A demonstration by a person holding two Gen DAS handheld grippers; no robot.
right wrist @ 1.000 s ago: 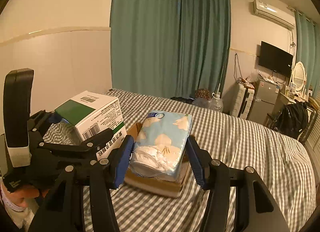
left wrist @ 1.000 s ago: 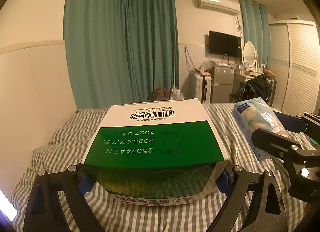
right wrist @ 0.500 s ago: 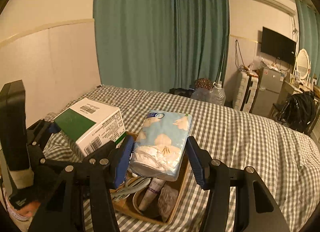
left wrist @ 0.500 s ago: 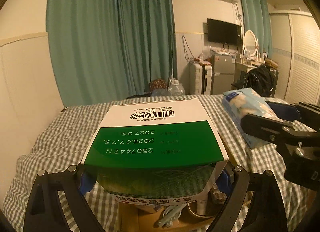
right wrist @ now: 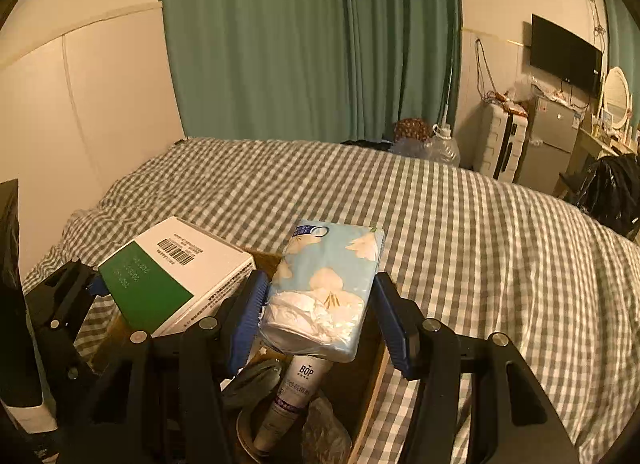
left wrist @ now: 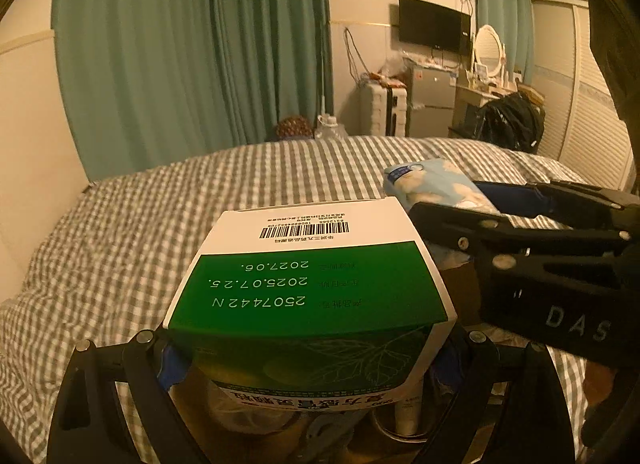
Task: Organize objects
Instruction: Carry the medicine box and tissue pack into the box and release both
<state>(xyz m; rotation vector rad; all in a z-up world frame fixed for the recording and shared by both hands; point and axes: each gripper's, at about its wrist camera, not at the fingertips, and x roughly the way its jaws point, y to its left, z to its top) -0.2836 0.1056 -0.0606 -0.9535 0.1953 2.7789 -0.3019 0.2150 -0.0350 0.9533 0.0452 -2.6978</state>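
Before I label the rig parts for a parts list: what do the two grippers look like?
Both are black frames with silver screw heads and blue pads on the fingers. The right gripper shows ribbed blue pads; its body carries pale letters "DAS", seen from the left wrist. The left gripper matches.

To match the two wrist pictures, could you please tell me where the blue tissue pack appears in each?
Left wrist view: the blue tissue pack sits right of centre, behind the green and white box.
Right wrist view: bottom centre, held in the right gripper.
Shared landmark: the wall television.
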